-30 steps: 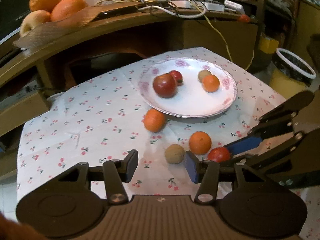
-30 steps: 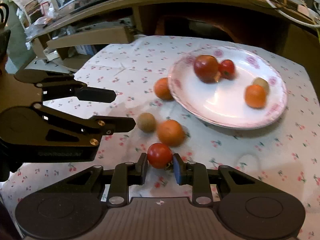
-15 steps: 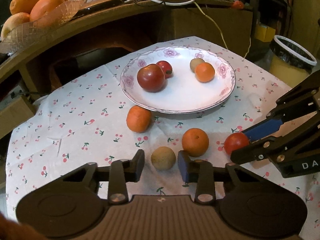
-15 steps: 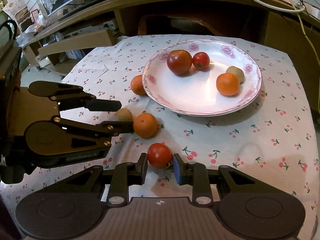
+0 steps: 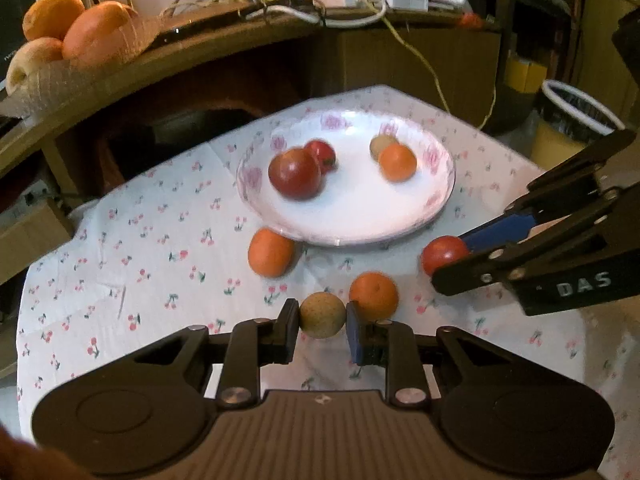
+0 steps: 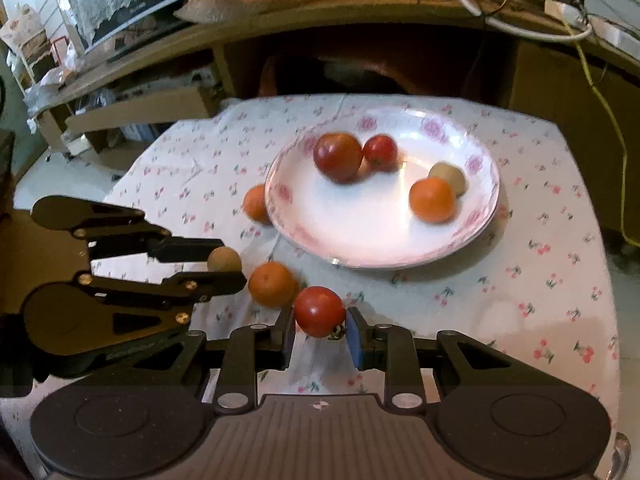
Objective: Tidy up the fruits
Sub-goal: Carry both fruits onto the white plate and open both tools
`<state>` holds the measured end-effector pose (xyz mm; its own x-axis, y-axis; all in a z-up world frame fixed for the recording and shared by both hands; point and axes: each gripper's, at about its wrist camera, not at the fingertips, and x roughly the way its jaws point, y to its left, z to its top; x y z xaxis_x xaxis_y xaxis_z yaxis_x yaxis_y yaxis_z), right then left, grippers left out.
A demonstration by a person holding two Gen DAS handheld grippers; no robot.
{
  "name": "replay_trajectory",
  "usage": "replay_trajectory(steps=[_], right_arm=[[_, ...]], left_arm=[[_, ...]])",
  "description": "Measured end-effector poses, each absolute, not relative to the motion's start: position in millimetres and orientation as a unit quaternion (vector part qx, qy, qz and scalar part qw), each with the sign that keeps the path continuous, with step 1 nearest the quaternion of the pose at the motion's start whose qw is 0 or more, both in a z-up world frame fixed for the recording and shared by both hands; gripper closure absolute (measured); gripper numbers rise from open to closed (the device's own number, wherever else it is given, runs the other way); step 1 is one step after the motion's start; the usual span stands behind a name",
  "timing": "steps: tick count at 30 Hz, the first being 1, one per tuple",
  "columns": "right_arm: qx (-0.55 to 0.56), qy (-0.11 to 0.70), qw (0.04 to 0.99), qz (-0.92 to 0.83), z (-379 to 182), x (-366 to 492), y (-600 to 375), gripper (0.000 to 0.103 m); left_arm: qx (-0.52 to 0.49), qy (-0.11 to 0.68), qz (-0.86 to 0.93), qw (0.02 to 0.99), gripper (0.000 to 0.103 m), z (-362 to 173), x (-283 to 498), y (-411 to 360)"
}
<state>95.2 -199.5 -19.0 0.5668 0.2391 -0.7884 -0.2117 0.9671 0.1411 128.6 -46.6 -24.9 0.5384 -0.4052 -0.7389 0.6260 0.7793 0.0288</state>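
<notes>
My left gripper (image 5: 322, 330) is shut on a tan round fruit (image 5: 322, 315), just above the cherry-print cloth. My right gripper (image 6: 320, 330) is shut on a red tomato (image 6: 320, 311); the same tomato (image 5: 444, 254) shows at the right of the left wrist view. A white plate (image 5: 360, 224) with a pink floral rim holds a large dark red fruit (image 5: 295, 173), a small tomato (image 5: 322, 151), an orange (image 5: 397, 163) and a tan fruit (image 5: 382, 143). Two oranges lie on the cloth: one (image 5: 271, 252) by the plate's near rim, one (image 5: 374, 295) between my grippers.
A wooden desk (image 5: 200, 60) curves behind the table, with cables and a bowl of large fruit (image 5: 72, 32) on it. A yellow bin (image 5: 572, 120) with a black liner stands at the right. Boxes (image 6: 136, 108) sit on the floor at the left.
My left gripper went from wide open to shut on the tan fruit. The right gripper, still holding the tomato, has lifted and shifted toward the plate.
</notes>
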Motion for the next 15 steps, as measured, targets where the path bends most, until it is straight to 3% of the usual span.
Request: replay_trajectory(steps=[15], right_arm=[[0.023,0.405,0.907,0.113,3,105,-211,0.075]], left_arm=[[0.128,0.352,-0.298,0.878,0.072,-4,145,-76]])
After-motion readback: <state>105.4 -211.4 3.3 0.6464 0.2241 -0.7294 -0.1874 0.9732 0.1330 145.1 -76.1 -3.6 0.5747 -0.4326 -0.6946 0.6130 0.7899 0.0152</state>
